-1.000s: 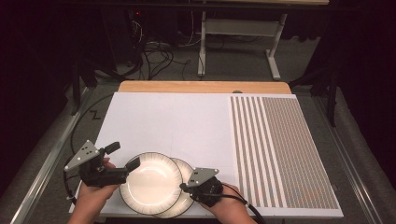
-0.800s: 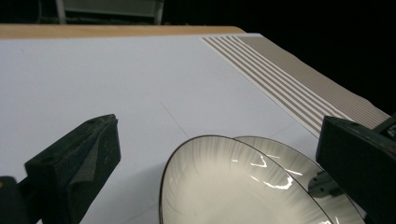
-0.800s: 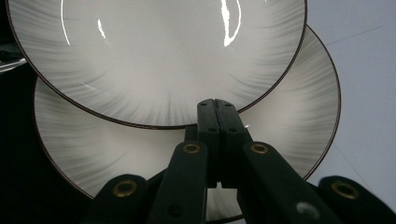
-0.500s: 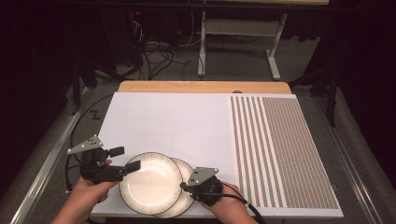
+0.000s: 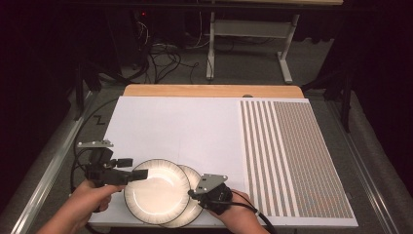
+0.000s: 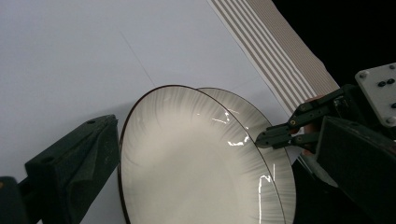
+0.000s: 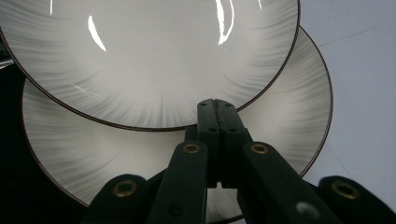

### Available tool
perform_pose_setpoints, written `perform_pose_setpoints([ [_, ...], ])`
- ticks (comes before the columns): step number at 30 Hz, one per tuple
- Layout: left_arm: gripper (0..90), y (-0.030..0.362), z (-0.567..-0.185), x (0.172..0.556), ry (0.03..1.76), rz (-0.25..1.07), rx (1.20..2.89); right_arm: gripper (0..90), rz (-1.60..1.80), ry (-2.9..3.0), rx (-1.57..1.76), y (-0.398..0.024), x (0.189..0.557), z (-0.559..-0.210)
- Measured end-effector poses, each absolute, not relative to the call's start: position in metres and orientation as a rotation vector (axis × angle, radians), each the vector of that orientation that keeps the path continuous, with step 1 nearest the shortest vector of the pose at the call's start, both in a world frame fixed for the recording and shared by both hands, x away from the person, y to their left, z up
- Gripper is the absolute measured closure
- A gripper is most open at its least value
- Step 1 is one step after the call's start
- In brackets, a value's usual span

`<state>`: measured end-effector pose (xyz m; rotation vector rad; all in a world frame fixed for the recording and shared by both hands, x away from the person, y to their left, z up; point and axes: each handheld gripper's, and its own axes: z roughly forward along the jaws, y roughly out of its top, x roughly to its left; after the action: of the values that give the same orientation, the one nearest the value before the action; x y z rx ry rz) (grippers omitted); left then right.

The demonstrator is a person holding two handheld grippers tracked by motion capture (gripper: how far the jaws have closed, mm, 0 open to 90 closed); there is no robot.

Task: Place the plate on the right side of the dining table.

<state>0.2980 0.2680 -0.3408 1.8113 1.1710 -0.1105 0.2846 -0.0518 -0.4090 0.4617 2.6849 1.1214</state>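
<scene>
High view: my left gripper (image 5: 139,175) has swung in from the table's edge since a second ago, and its jaws now straddle the near-left rim of the upper plate (image 5: 157,191) — spread wide, not yet pinching. That plate lies overlapping the lower plate (image 5: 198,207) at the front of the white mat (image 5: 170,126). My right gripper (image 5: 191,193) has held its place, jaws clenched together, tips resting on the lower plate just by the upper one's rim. I judge I'm set to grip and slide the upper plate off — the right pinning the lower one down.
</scene>
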Motion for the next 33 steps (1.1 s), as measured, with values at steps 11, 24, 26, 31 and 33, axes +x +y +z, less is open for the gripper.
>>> perform_pose_setpoints([
  [11, 0.8, 0.266, -0.334, 0.310, 1.306, -0.303, 1.813, 90.0, 1.117, 2.682, 0.461, -0.052, 0.284, -0.409],
  [24, 0.7, 0.273, -0.331, 0.321, 1.424, -0.425, 1.829, 90.0, 1.113, 2.680, 0.460, -0.052, 0.284, -0.410],
  [26, 0.8, 0.275, -0.331, 0.321, 1.436, -0.418, 1.838, 90.0, 1.113, 2.680, 0.461, -0.052, 0.284, -0.410],
  [31, 0.7, 0.281, -0.332, 0.318, 1.452, -0.424, 1.841, 90.0, 1.109, 2.682, 0.464, -0.052, 0.284, -0.410],
  [33, 0.6, 0.283, -0.334, 0.318, 1.465, -0.425, 1.840, 90.0, 1.110, 2.681, 0.466, -0.052, 0.284, -0.410],
])
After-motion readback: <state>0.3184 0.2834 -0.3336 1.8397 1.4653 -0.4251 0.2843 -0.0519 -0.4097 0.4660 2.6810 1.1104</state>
